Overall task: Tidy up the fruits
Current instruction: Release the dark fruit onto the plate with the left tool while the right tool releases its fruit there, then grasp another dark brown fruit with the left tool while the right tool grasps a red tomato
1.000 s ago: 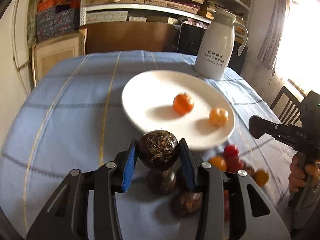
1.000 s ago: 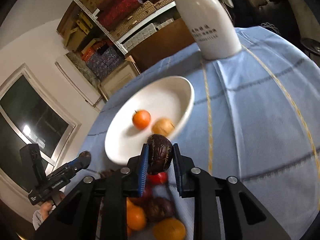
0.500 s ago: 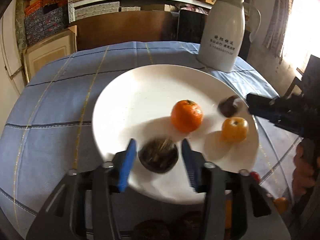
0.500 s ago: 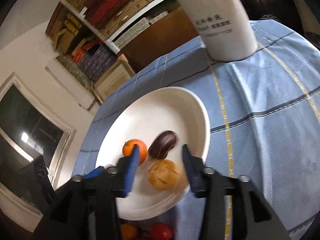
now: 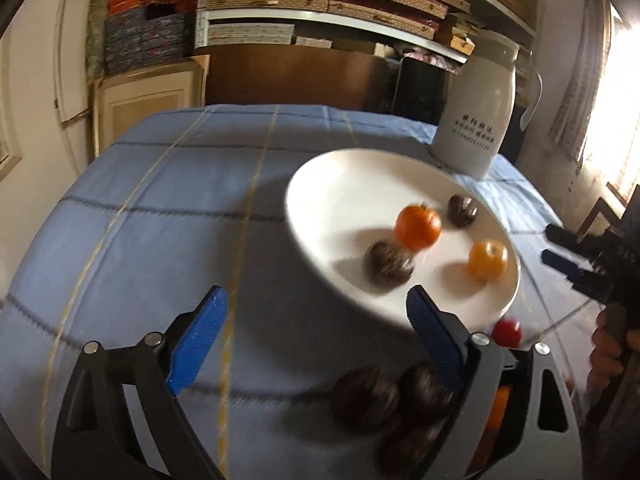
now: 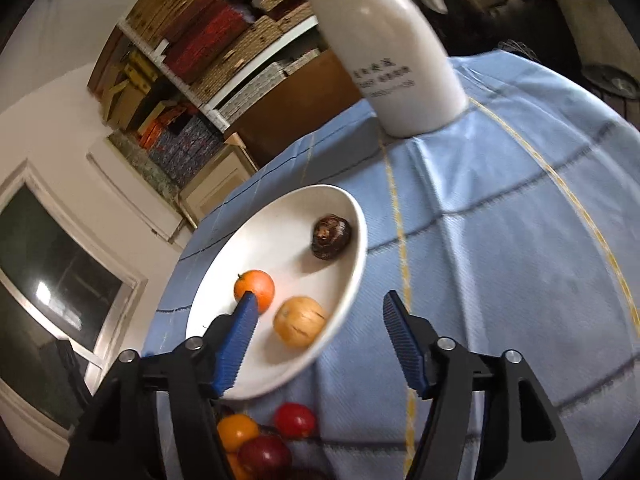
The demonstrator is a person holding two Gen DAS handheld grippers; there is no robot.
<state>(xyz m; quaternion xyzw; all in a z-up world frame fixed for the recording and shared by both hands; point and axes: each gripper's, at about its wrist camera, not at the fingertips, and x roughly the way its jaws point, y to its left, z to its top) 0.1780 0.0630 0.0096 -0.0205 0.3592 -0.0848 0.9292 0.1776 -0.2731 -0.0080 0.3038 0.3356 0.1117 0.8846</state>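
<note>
both claws are wide open and hold nothing. the left claw hangs over the blue tabletop, just near of the white plate. the plate holds four fruits: an orange one, a yellow one and two dark round ones. the fruits left to sort sit in a pile near the plate's near edge. the dark fruits of the pile lie below and a bit right of the left claw, so it looks like the closer one for them. the right claw has the red fruit and the small orange fruit just under it, a bit to the left. i think each claw must dip down and back toward the pile.
</note>
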